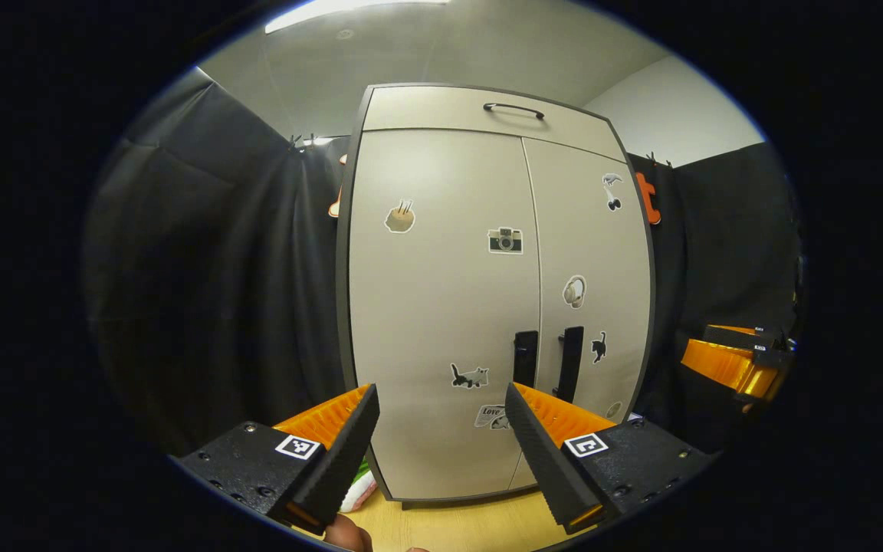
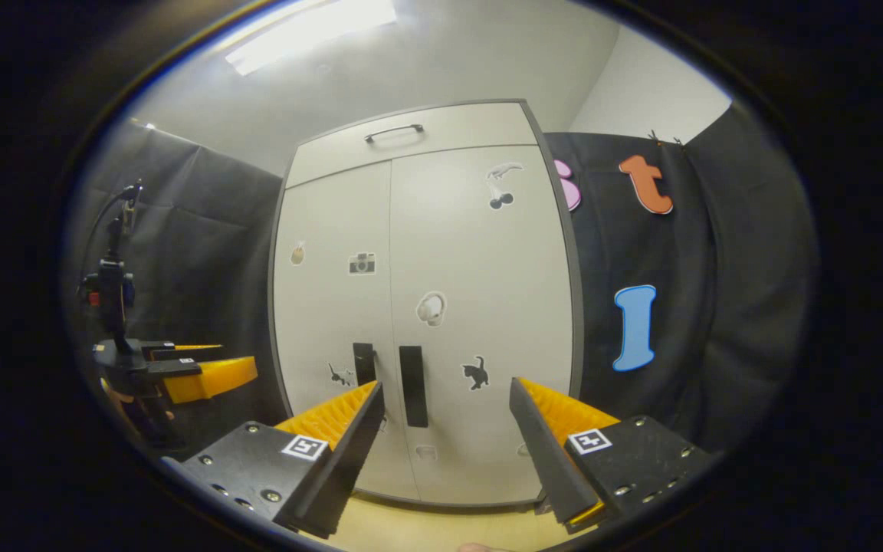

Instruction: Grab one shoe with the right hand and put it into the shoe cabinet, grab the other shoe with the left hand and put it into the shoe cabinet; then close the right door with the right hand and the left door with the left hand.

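1. Left gripper [image 1: 439, 388]: fingers spread wide, nothing between them. It faces the front of the shoe cabinet [image 1: 426, 109] and aims at the lower part of the left door [image 1: 441, 307].
2. Right gripper [image 2: 445, 383]: fingers likewise spread and empty. It faces the lower part of the right door [image 2: 480, 261]. In the left gripper view it shows off the cabinet's right side.
3. Table [image 1: 449, 525]: a pale wooden surface on which the cabinet stands, just ahead of both grippers.
4. Small white, green and pink thing [image 1: 361, 489]: it lies at the cabinet's lower left corner, partly behind a finger. What it is cannot be told.
5. Door handles: the left handle [image 1: 525, 358] and right handle [image 1: 569, 364] are dark upright bars, side by side along the centre seam, low on the cabinet.
6. Doors: both lie flush with the cabinet front and meet at the seam, with no gap to be seen. The long axis of each door is upright.
7. Shoes: probably inside the cabinet, behind the shut doors.
8. Judgement: each gripper stands squarely before its own door, at about equal nearness. With both doors shut, the task appears finished, and the only move left would be to draw back from the cabinet.
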Demonstrator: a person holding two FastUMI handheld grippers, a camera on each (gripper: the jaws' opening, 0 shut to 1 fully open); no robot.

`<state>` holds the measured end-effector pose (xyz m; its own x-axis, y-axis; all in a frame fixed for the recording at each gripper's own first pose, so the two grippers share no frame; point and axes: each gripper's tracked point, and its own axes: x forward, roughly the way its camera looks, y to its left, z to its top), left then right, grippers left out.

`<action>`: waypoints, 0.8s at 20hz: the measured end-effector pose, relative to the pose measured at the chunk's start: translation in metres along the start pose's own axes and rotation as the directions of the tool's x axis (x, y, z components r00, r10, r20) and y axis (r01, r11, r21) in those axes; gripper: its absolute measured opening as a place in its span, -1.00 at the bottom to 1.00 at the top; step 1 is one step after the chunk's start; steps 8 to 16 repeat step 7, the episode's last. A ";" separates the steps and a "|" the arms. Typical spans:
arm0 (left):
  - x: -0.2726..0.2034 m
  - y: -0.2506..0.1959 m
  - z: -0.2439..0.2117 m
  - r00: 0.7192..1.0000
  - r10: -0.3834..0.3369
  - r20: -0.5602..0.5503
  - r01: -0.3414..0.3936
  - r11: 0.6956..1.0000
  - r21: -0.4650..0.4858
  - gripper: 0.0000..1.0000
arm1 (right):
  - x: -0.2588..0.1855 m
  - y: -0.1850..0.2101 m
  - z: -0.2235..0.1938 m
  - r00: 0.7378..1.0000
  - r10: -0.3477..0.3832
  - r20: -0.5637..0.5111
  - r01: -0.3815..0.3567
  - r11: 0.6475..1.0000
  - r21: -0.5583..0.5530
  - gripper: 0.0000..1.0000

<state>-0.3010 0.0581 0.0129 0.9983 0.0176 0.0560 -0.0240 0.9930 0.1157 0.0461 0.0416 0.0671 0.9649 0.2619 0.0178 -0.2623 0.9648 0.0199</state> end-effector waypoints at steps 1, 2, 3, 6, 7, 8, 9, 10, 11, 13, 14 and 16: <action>0.001 0.000 0.000 1.000 -0.001 -0.001 0.001 1.000 0.001 0.99 | 0.000 -0.001 0.000 1.000 -0.001 0.000 0.001 1.000 0.000 0.96; 0.001 -0.001 0.000 1.000 -0.001 0.000 0.001 1.000 0.001 0.99 | 0.000 -0.001 0.000 1.000 -0.001 0.000 0.001 1.000 0.001 0.97; 0.001 -0.001 0.000 1.000 -0.001 -0.001 0.001 1.000 0.002 0.99 | 0.000 -0.002 0.000 1.000 -0.001 0.000 0.001 1.000 0.002 0.96; 0.002 -0.002 0.000 1.000 -0.001 -0.001 0.001 1.000 0.003 0.99 | 0.000 -0.002 0.001 1.000 -0.002 0.001 0.002 1.000 0.004 0.97; 0.002 -0.002 0.000 1.000 -0.002 -0.002 0.002 1.000 0.004 0.99 | 0.000 -0.003 0.002 1.000 -0.002 0.001 0.002 1.000 0.005 0.84; 0.002 -0.002 0.000 1.000 -0.002 -0.002 0.002 1.000 0.004 0.99 | 0.000 -0.003 0.002 1.000 -0.002 0.001 0.002 1.000 0.005 0.84; 0.002 -0.002 0.000 1.000 -0.002 -0.002 0.002 1.000 0.004 0.99 | 0.000 -0.003 0.002 1.000 -0.002 0.001 0.002 1.000 0.005 0.84; 0.002 -0.002 0.000 1.000 -0.002 -0.002 0.002 1.000 0.004 0.99 | 0.000 -0.003 0.002 1.000 -0.002 0.001 0.002 1.000 0.005 0.84; 0.002 -0.002 0.000 1.000 -0.002 -0.002 0.002 1.000 0.004 0.99 | 0.000 -0.003 0.002 1.000 -0.002 0.001 0.002 1.000 0.005 0.84; 0.002 -0.002 0.000 1.000 -0.002 -0.002 0.002 1.000 0.004 0.99 | 0.000 -0.003 0.002 1.000 -0.002 0.001 0.002 1.000 0.005 0.84; 0.002 -0.002 0.000 1.000 -0.002 -0.002 0.002 1.000 0.004 0.99 | 0.000 -0.003 0.002 1.000 -0.002 0.001 0.002 1.000 0.005 0.84; 0.002 -0.002 0.000 1.000 -0.002 -0.002 0.002 1.000 0.004 0.99 | 0.000 -0.003 0.002 1.000 -0.002 0.001 0.002 1.000 0.005 0.84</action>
